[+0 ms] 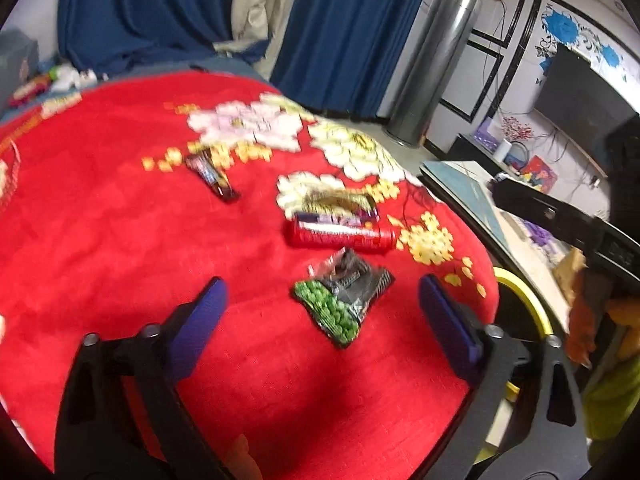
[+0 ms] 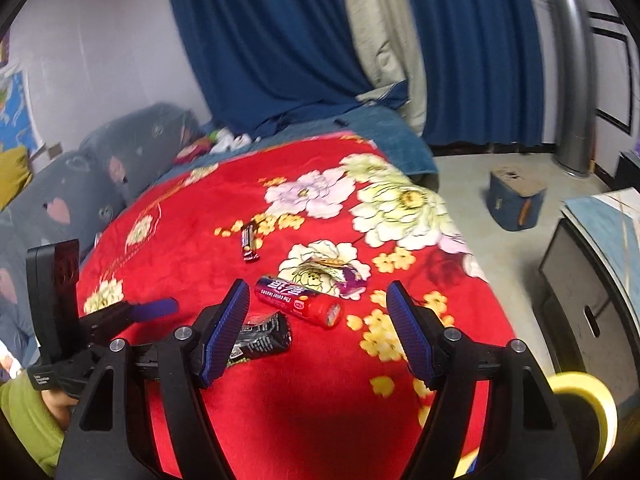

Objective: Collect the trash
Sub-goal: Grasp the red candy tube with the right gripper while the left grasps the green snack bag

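Left claw (image 1: 320, 304) jaws apart, nothing clamped, hovering over the red floral blanket (image 1: 100, 240) on the bed. Green-and-black snack wrapper (image 1: 344, 296) lies on the blanket between its blue pads, not touched. Right claw (image 2: 316, 332) jaws apart too, empty. Just beyond the wrapper, the red can (image 1: 340, 234) lies on its side. Touching its far side sits a crumpled purple-gold wrapper (image 1: 340, 204), possibly foil, view blurred. Farther left, a dark candy bar wrapper (image 1: 212, 176) lies alone. Yellow-rimmed bin (image 1: 524, 300) stands beside the bed at right. Blue curtains (image 1: 140, 8) behind.
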